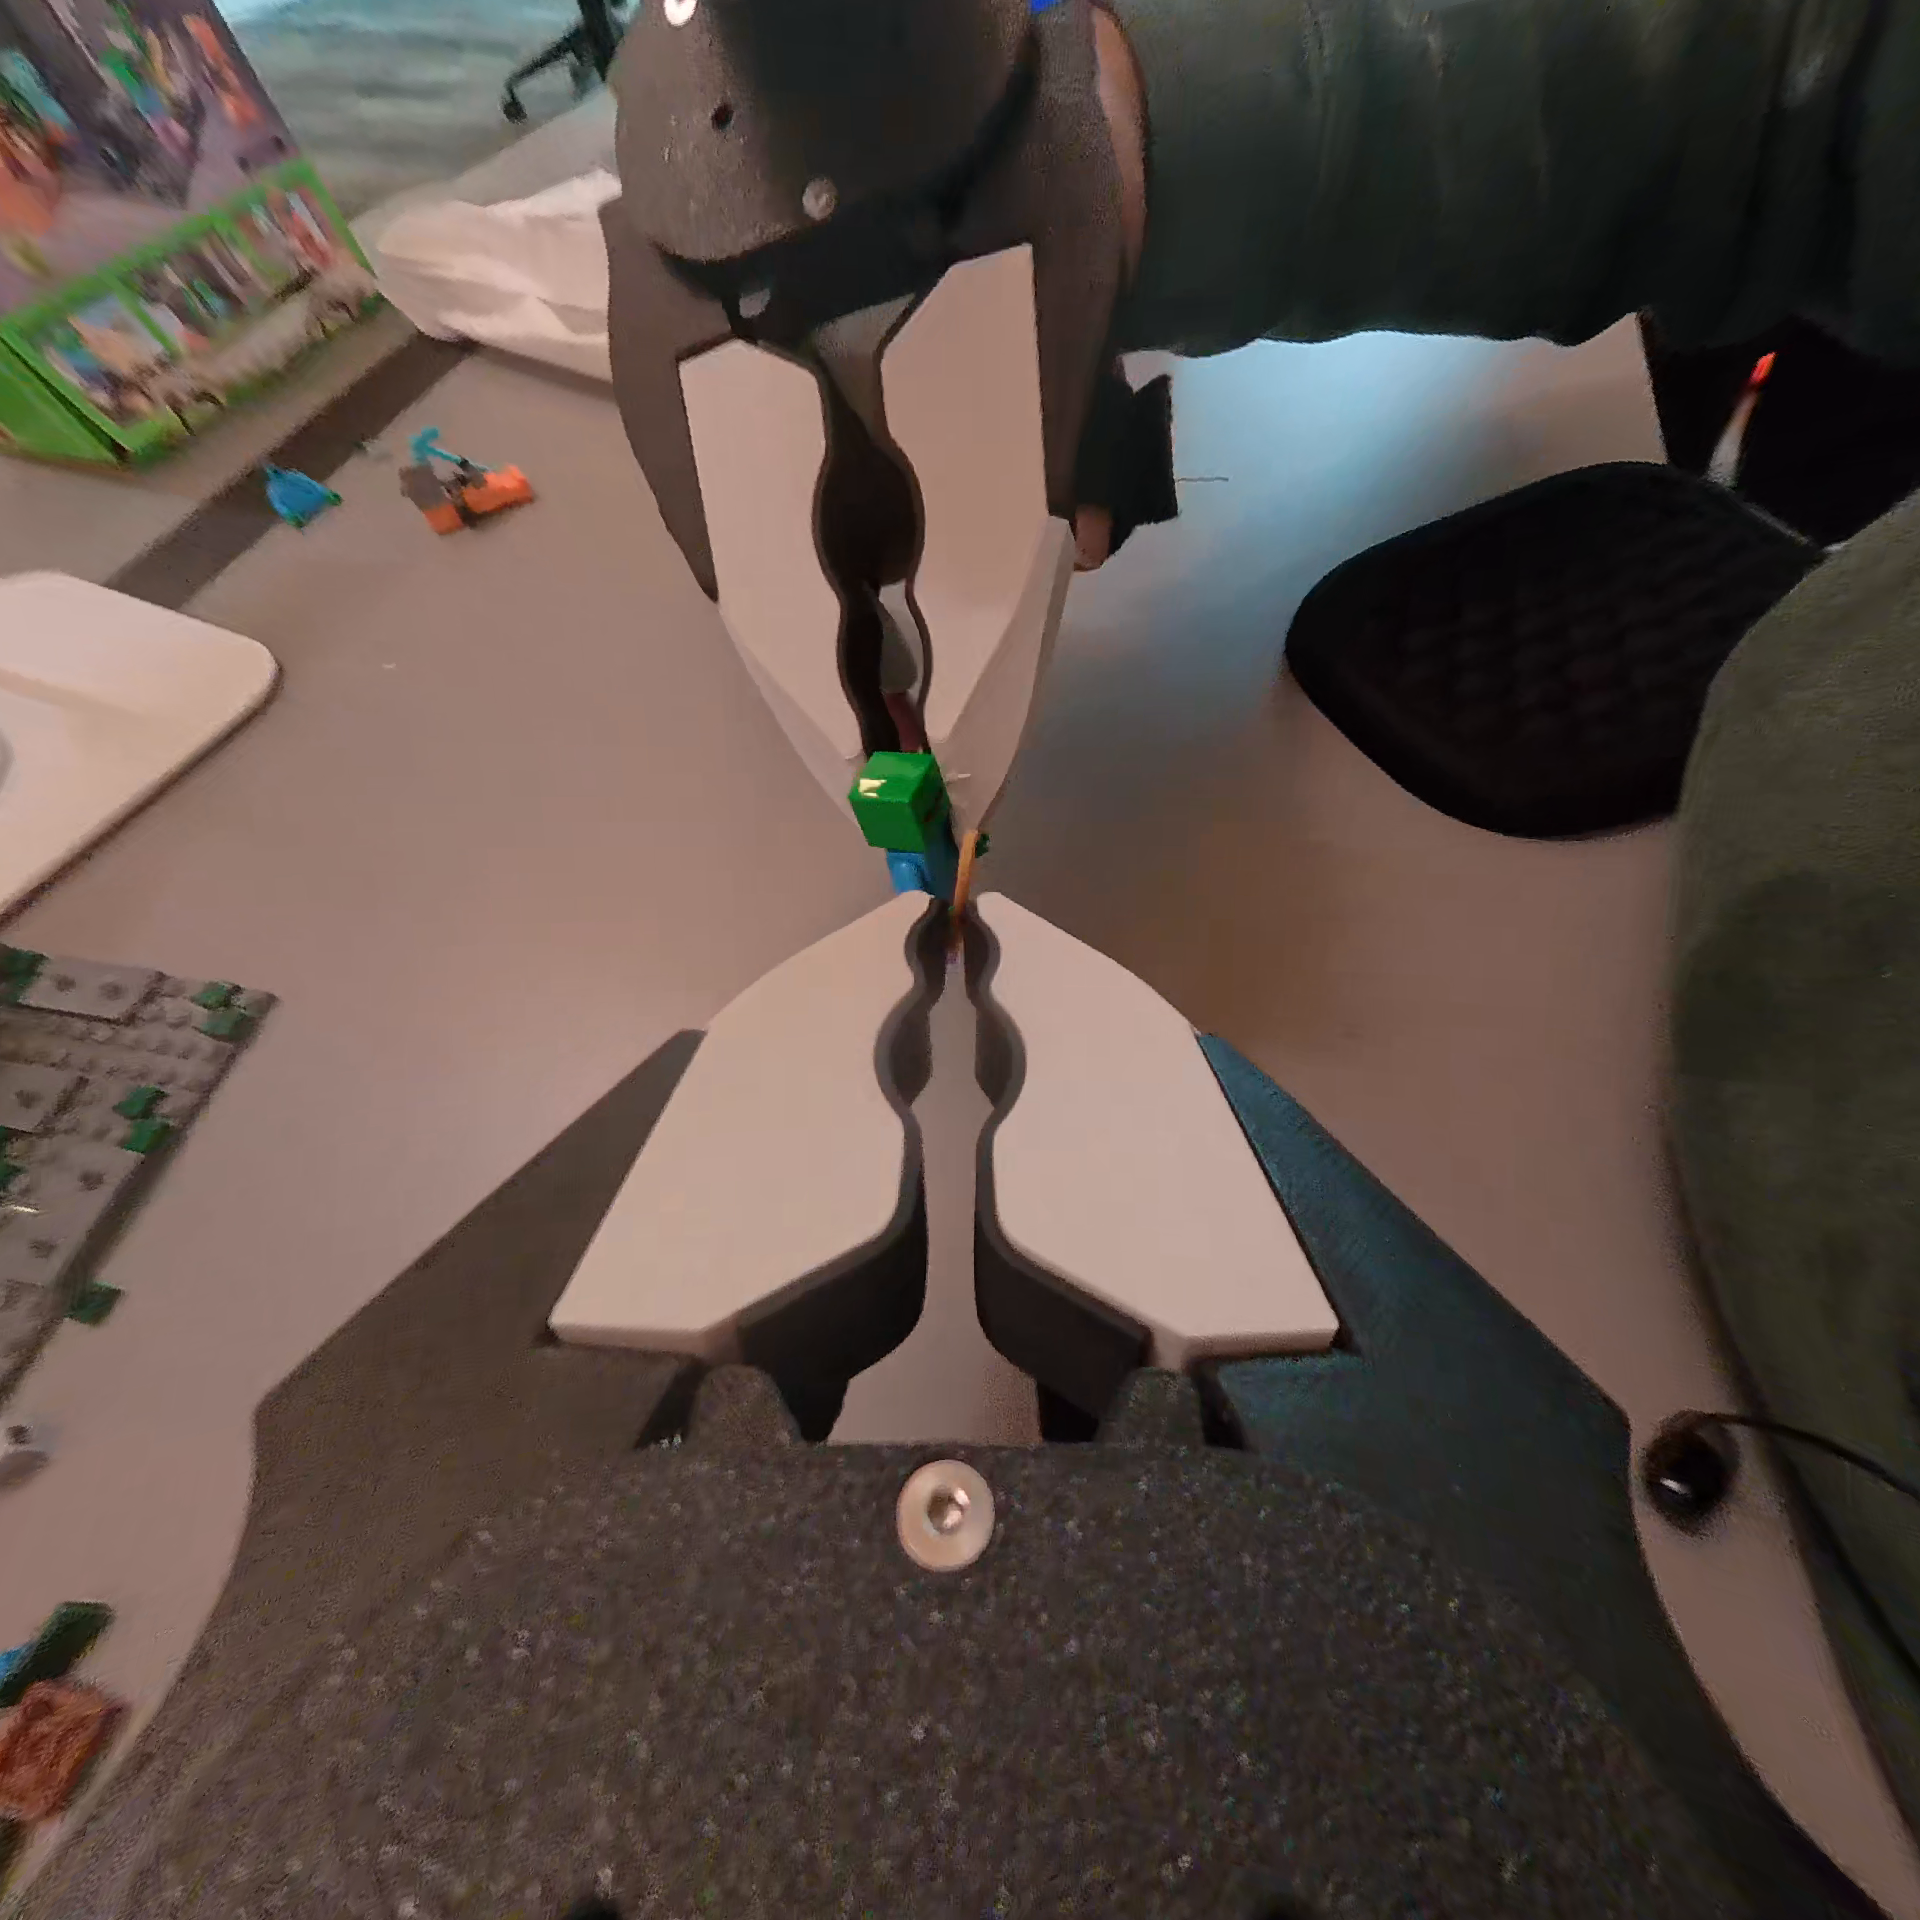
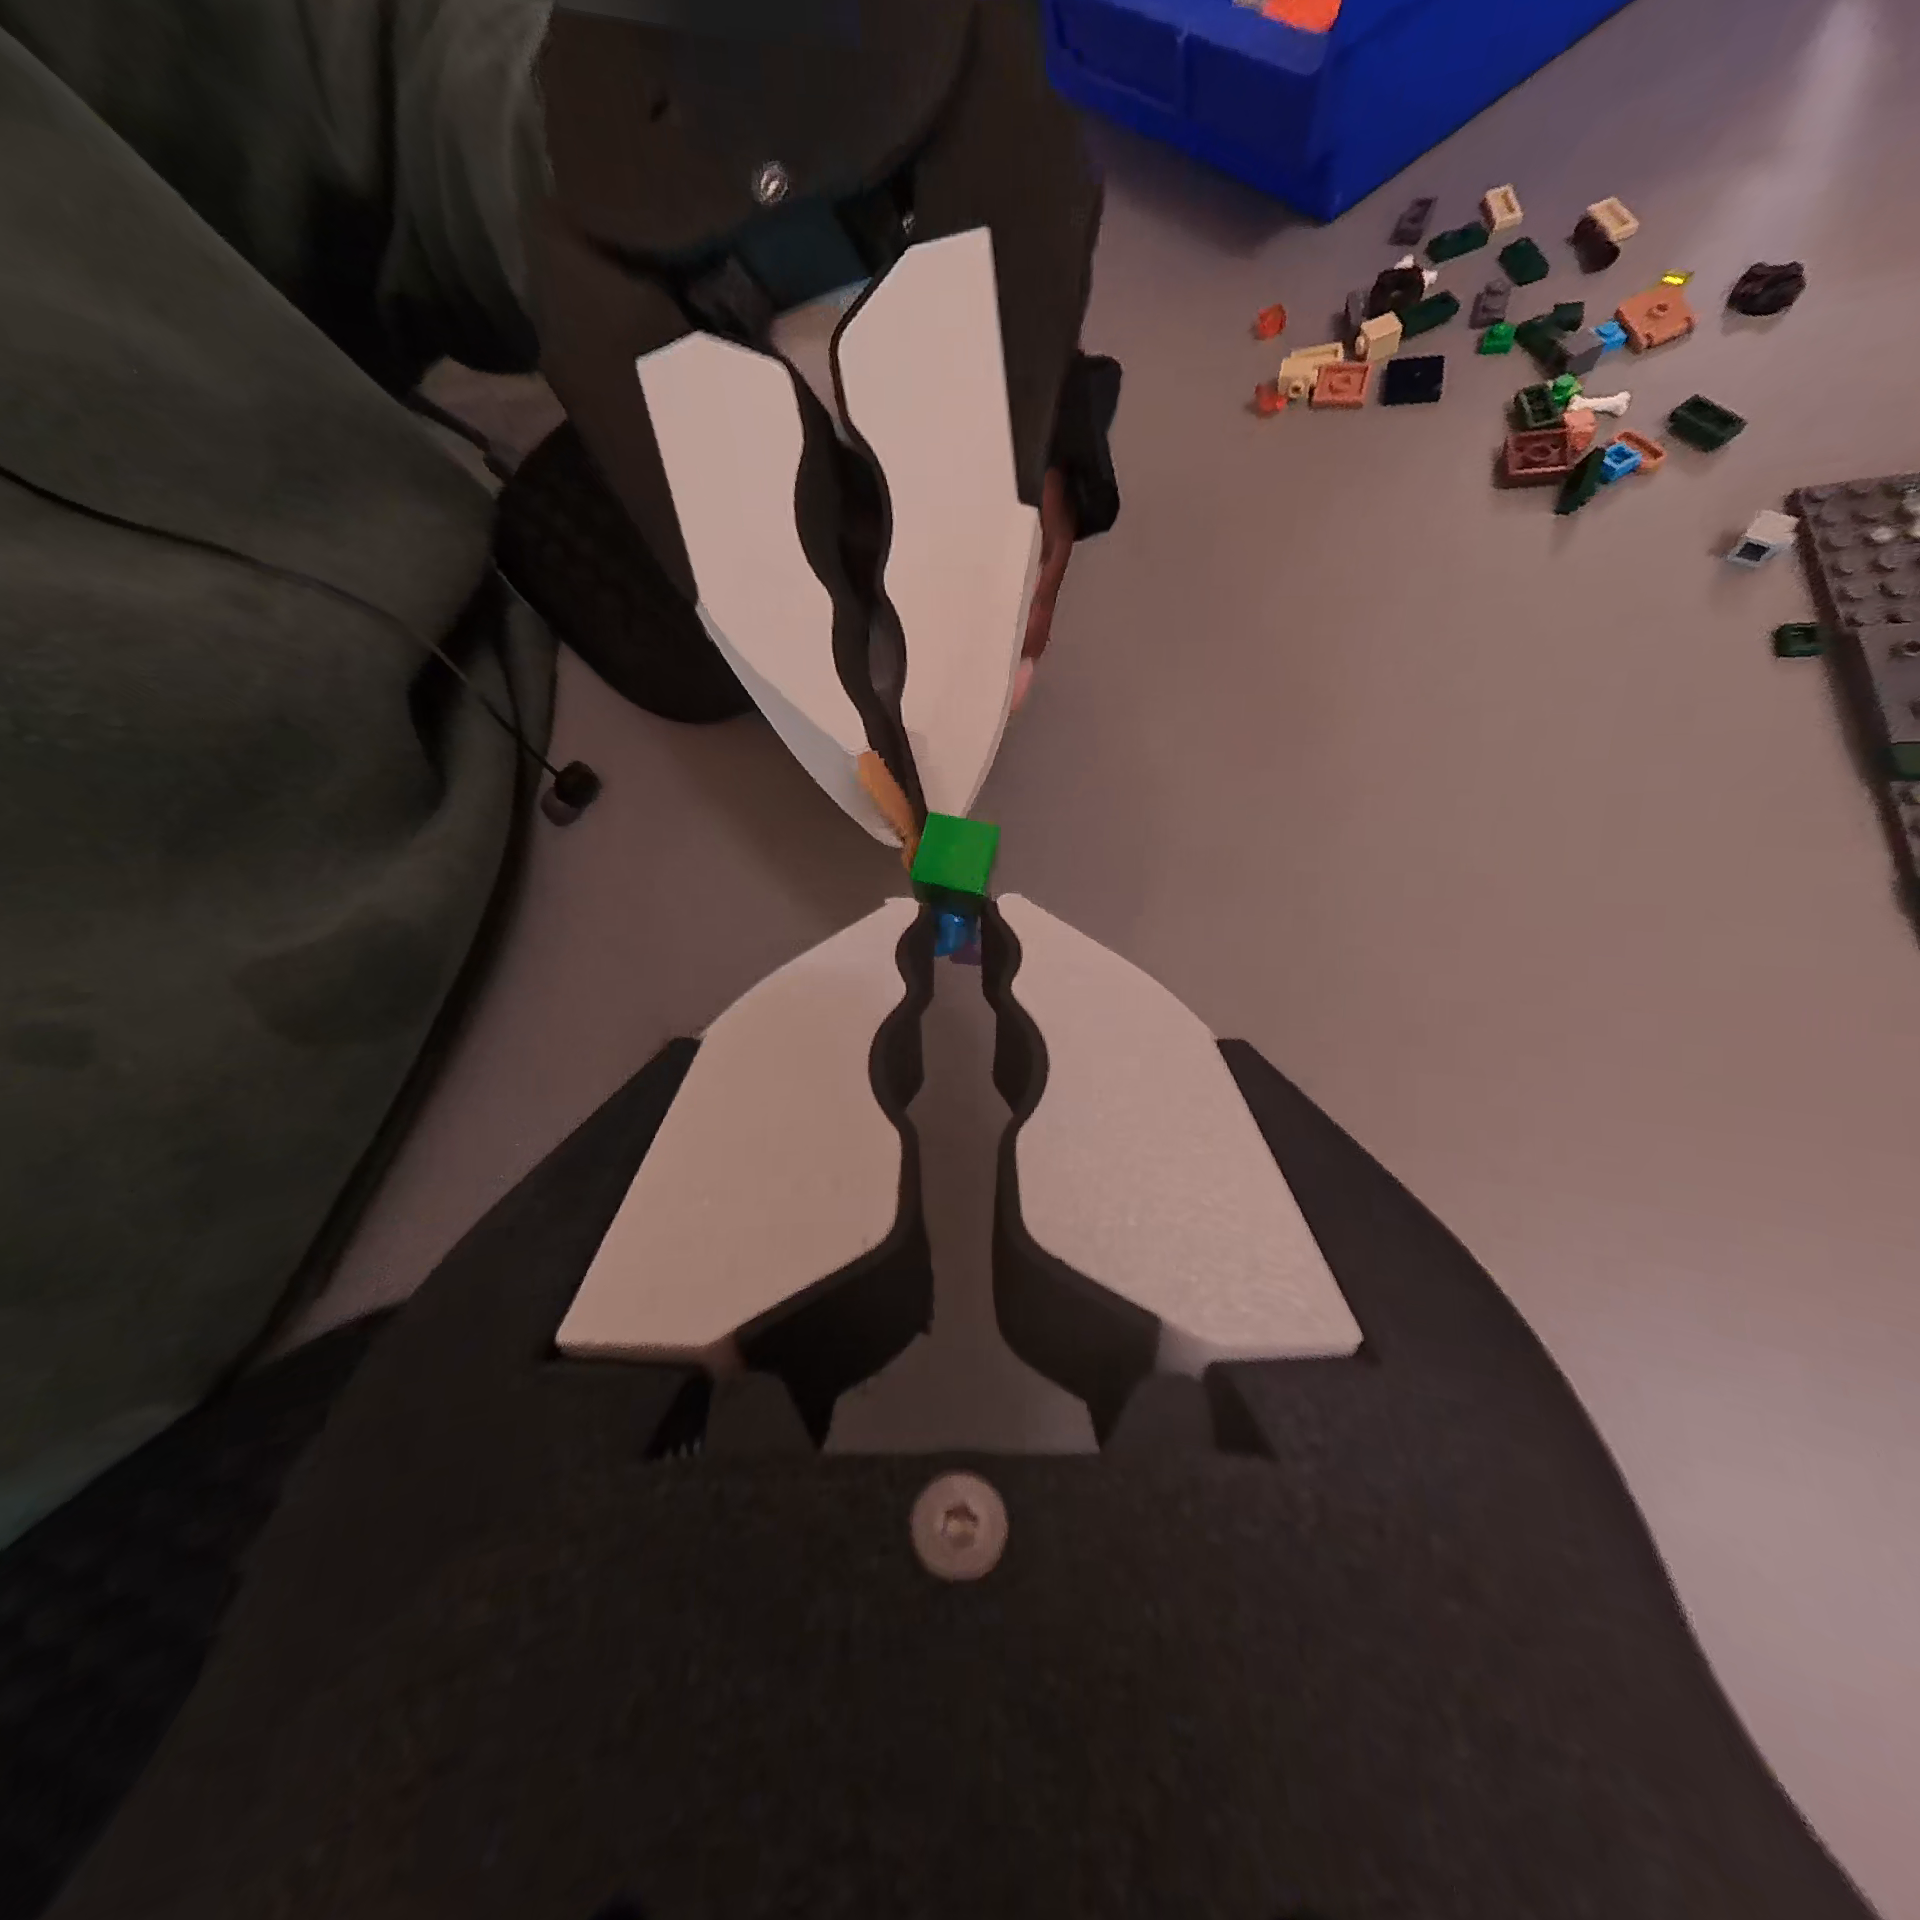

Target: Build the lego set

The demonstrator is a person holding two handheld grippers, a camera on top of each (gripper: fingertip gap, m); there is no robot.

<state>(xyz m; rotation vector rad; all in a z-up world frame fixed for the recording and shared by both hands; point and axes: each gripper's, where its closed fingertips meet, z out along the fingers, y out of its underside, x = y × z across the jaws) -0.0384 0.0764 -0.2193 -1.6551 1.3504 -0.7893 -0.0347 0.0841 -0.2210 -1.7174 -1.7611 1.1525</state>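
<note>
Left gripper (image 1: 948, 914) clenches a thin tan stick piece (image 1: 967, 868); right gripper (image 2: 951, 914) pinches the small green-headed, blue-bodied plastic figure (image 2: 954, 868) by its body, both held above the grey worktop (image 2: 1351, 935). Light, stiff, slippery: grip the flat torso sides.

Each wrist camera sat close behind its own fingers, looking forward and down at the table (image 1: 520, 727). The two faced each other tip to tip, sharing the green figure (image 1: 896, 805) (image 2: 954, 855) between them.
</note>
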